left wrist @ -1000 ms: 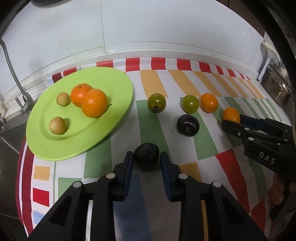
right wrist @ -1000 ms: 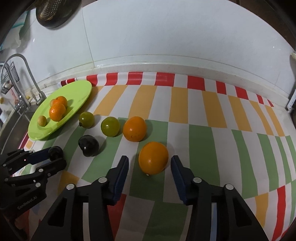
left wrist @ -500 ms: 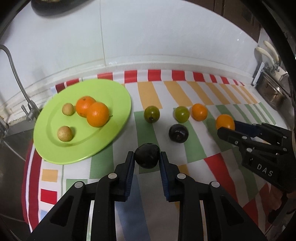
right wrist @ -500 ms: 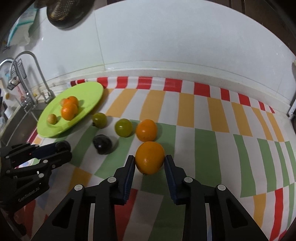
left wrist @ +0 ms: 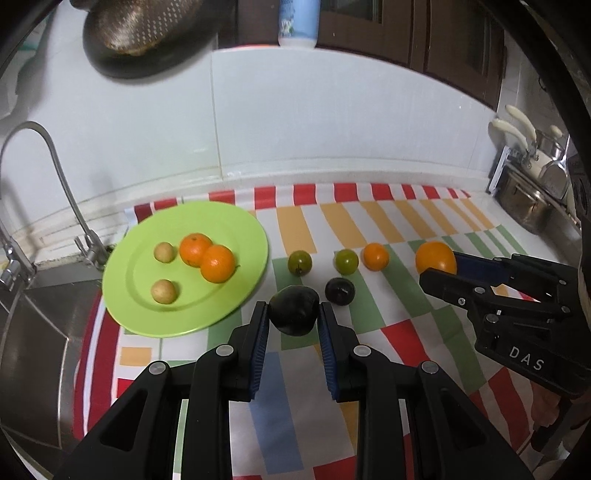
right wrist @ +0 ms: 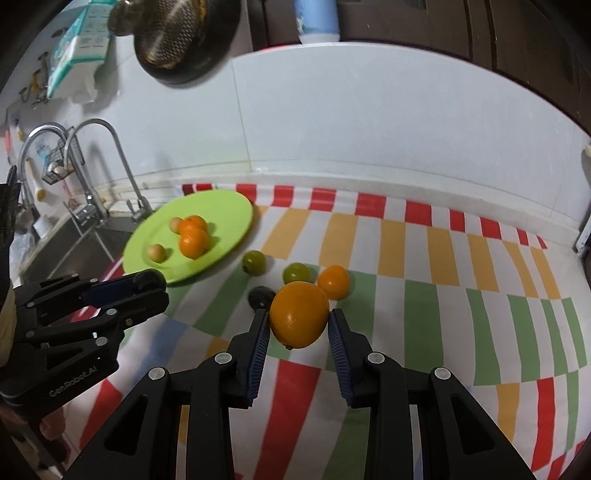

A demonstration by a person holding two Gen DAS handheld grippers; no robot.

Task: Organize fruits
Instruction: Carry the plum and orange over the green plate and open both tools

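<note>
My left gripper is shut on a dark plum, held above the striped cloth. In the right wrist view my right gripper is shut on a large orange, also lifted off the cloth. The green plate at the left carries two oranges and two small tan fruits. On the cloth lie two green fruits, a small orange and a second dark plum. The right gripper with its orange shows at the right of the left wrist view.
A steel sink and tap lie left of the plate. A pot and utensils stand at the far right. A dark colander hangs on the white wall. The striped cloth stretches to the right.
The right gripper closed on the large orange. Both grippers rose from the cloth, each carrying its fruit, and the views now take in more of the wall.
</note>
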